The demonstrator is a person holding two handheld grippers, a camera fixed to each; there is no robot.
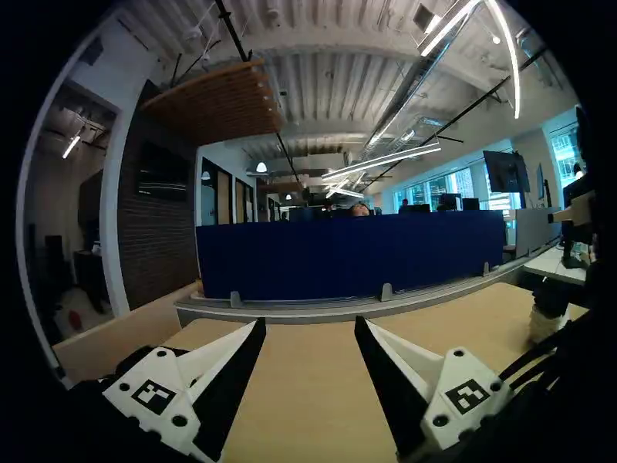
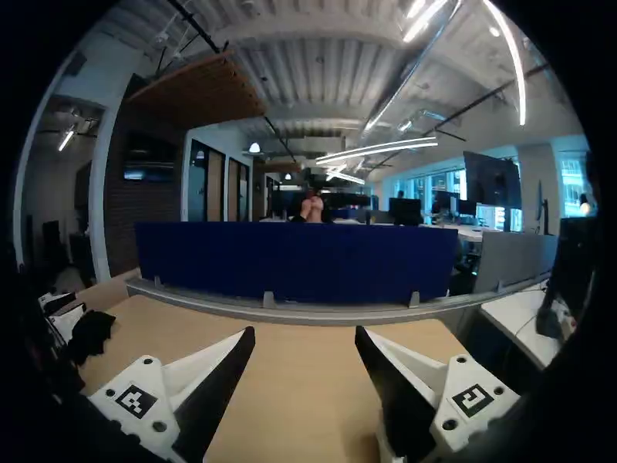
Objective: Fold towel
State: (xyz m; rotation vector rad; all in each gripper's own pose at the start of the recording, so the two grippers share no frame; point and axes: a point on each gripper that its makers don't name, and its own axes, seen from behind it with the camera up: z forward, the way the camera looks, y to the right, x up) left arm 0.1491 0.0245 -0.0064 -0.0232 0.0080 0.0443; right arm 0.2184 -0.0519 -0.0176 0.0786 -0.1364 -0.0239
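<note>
Just two: left tongs (image 1: 309, 321) and right tongs (image 2: 305, 330), both wide apart, empty, over one wooden desk (image 1: 308, 405).

Partition (image 1: 347, 255) stands upright behind the desk (image 1: 308, 386).

Wooden desk (image 1: 308, 386), blue divider panel (image 1: 347, 255), monitor (image 1: 505, 171), ceiling light strips (image 1: 513, 54)

Blurred dark shape (image 2: 91, 333) (left edge, unidentifiable)
</note>
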